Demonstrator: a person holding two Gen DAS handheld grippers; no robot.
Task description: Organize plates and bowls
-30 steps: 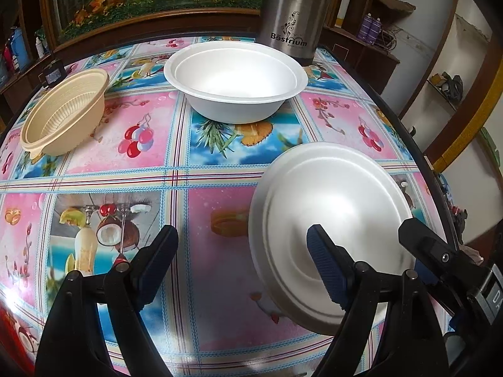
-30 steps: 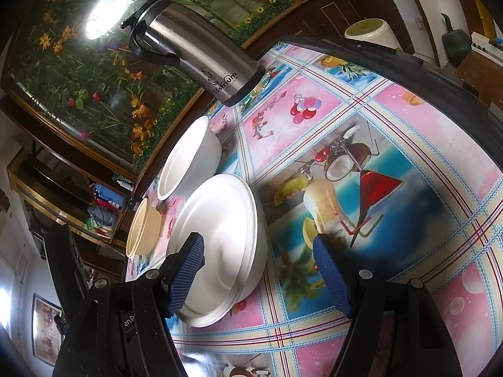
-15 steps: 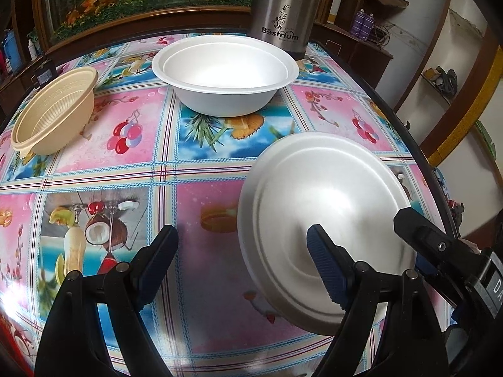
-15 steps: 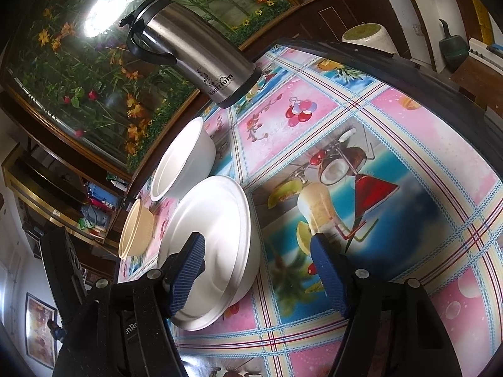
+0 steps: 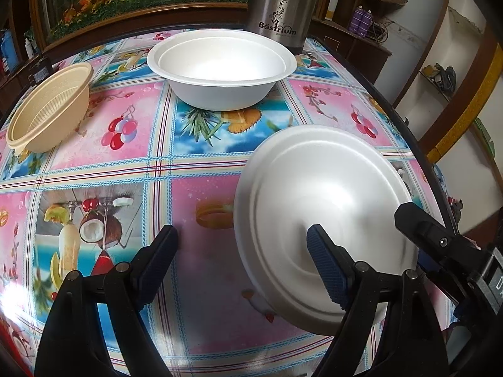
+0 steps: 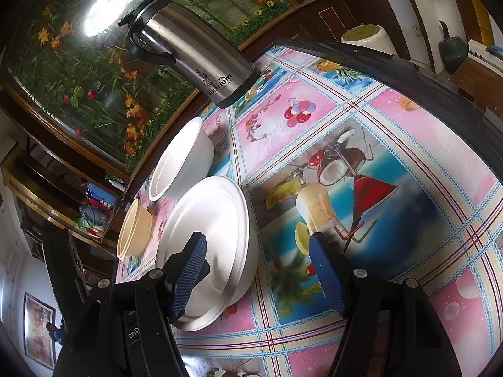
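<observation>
A white foam plate lies upside down on the table at the right, also in the right wrist view. A white foam bowl stands upright behind it. A beige plastic strainer bowl sits at the far left. My left gripper is open and empty, its right finger over the plate's near part. My right gripper is open, its left finger above the plate and its right finger beside the plate's rim.
A steel thermos jug stands at the back edge behind the white bowl. The round table carries a colourful fruit-print cloth; its dark edge curves close on the right. Shelves and a flower picture stand behind.
Both grippers have moved a little forward toward the plate and bowl; the plate looks larger in both views. Both stay open.
</observation>
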